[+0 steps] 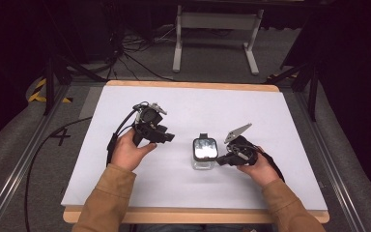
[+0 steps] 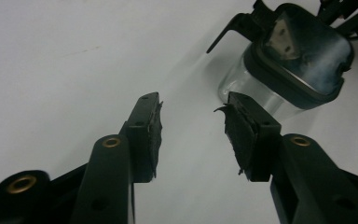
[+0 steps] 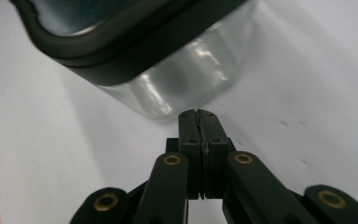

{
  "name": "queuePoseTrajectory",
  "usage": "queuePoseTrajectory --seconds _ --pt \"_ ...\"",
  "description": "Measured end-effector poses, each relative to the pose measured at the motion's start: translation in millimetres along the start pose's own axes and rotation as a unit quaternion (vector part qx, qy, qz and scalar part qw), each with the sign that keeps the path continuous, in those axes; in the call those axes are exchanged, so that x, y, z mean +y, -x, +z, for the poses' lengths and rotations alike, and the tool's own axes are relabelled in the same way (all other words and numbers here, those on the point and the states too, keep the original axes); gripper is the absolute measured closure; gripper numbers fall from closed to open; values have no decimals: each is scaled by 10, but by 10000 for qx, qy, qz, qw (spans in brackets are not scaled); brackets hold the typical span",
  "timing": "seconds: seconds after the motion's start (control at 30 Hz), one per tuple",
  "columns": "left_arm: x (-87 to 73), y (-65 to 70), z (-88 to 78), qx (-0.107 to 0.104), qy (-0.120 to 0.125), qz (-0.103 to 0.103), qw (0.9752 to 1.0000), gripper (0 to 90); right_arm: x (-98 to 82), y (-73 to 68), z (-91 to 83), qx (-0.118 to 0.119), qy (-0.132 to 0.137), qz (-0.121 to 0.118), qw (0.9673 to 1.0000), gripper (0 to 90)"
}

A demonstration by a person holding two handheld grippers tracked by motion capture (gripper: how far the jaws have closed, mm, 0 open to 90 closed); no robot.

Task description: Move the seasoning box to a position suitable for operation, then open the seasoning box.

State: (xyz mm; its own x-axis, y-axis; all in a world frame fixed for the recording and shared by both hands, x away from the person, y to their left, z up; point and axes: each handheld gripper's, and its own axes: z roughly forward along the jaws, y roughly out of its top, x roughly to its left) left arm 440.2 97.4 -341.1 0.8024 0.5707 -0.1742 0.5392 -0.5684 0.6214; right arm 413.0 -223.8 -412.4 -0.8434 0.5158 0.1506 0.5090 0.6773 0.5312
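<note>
Glass jar (image 1: 204,155) with black lid stands mid-surface (image 1: 270,116); right gripper (image 1: 221,160) closed empty beside it, left gripper (image 1: 170,137) open, nothing between its jaws.

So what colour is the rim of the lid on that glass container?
Black, around a clear panel; the lid on the glass container shows best in the left gripper view.

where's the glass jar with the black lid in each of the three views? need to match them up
High view: the glass jar stands centre-right on the white table, just left of the right gripper.
Left gripper view: upper right, beyond the open jaws of the left gripper.
Right gripper view: across the top, close above the shut jaws.
Shared landmark: the jar's black lid.
</note>
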Motion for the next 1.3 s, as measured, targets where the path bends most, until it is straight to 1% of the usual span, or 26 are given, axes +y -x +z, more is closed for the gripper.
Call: queuePoseTrajectory --seconds 0.03,0.07,0.1,0.17,0.2,0.23,0.3,0.37,0.43,0.57,0.63,0.7,0.73,0.77,0.83,0.87,0.9,0.93,0.97,1.0,1.03,1.07,1.1,1.17,1.23,1.3 --pt "12 -8 2 -80 38 39 10000 575 -13 15 -46 -53 62 38 10000 893" --pt "21 -8 4 -121 99 36 9999 587 -33 38 -118 -69 192 46 9998 893" --pt "39 -7 -11 -139 90 75 9998 603 -50 48 -180 -94 283 71 9995 893" --pt "63 6 -16 -199 218 124 9995 605 -87 75 -300 -180 437 115 9988 893" --pt "88 20 -18 -275 318 170 9990 604 -106 91 -354 -194 504 162 9984 894" --pt "105 28 -26 -276 313 219 9989 604 -136 115 -425 -227 587 219 9978 894" --pt "141 66 -34 -272 368 257 9986 589 -161 137 -482 -264 657 267 9971 893" --pt "176 81 -42 -378 442 261 9980 577 -192 164 -546 -254 731 350 9964 894" --pt "217 100 -38 -481 504 216 9973 595 -210 179 -573 -245 775 356 9961 893" --pt "299 131 16 -687 425 264 9964 676 -194 183 -588 -240 807 344 9959 893" --pt "346 147 47 -655 444 243 9966 716 -173 168 -596 -239 830 293 9958 893" --pt "390 152 74 -660 528 289 9960 756 -168 155 -603 -237 852 206 9959 893" --pt "417 150 99 -707 534 274 9957 763 -168 154 -607 -233 852 217 9959 893" --pt "455 149 140 -732 476 259 9958 767 -167 163 -612 -241 879 195 9956 893" --pt "509 150 213 -751 423 305 9958 738 -158 170 -625 -204 921 231 9953 893" --pt "540 147 276 -899 435 245 9947 721 -154 171 -626 -177 935 222 9952 893" --pt "563 137 316 -951 414 238 9943 722 -146 165 -624 -95 971 197 9950 893" --pt "578 135 342 -949 369 221 9946 738 -141 155 -621 -114 958 165 9952 893" --pt "603 125 388 -929 346 266 9947 752 -139 147 -618 -126 942 154 9954 892" --pt "616 119 424 -959 333 284 9944 770 -137 144 -615 -122 937 127 9954 892" --pt "616 119 424 -959 333 284 9944 788 -137 144 -615 -122 937 127 9954 892" --pt "630 116 471 -996 326 342 9939 788 -138 141 -615 -116 940 126 9954 892" --pt "637 117 508 -981 314 416 9938 815 -140 139 -621 -109 929 154 9955 892" --pt "654 128 586 -983 232 542 9934 818 -145 147 -630 -58 961 152 9952 893" --pt "665 141 620 -969 203 645 9930 817 -151 157 -638 -70 961 151 9952 892" --pt "671 148 647 -1006 156 643 9927 817 -158 163 -645 -66 966 172 9952 892"
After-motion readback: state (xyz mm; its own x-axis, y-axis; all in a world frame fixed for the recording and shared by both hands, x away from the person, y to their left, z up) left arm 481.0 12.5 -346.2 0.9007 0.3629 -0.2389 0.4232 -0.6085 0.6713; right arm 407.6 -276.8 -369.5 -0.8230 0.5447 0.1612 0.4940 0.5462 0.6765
